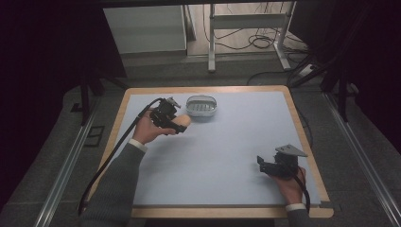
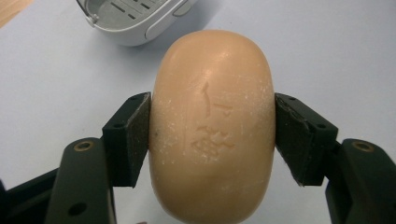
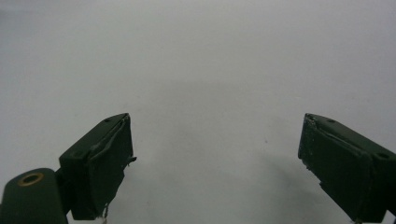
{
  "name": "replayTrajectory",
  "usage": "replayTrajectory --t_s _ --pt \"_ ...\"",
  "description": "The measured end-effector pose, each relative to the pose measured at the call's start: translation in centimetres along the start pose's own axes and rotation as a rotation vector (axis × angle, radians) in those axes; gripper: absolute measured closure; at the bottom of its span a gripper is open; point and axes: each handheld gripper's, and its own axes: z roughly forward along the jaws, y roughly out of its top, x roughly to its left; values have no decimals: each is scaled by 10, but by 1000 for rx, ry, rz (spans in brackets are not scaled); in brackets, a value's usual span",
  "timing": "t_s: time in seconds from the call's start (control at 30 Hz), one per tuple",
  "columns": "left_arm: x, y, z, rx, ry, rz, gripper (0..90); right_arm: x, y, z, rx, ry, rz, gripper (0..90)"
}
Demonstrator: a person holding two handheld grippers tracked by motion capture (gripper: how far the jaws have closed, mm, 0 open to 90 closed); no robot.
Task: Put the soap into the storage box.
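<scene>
Squarely between the left gripper [image 2: 212,135] pads sits the soap bar [image 2: 212,121], clamped, seemingly just short of the soap dish [image 1: 202,106]; right gripper [image 3: 215,163] gapes wide.

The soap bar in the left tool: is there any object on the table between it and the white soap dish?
Nothing visible. The left tool is shut on the soap bar, close to the white soap dish. The blue mat between them is bare, and the dish appears empty.
</scene>
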Motion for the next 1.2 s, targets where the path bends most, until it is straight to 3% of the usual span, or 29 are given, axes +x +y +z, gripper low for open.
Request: replayTrajectory --t_s 1.2 --pt "10 37 13 13 14 21 328 -1 0 0 -1 4 6 101"
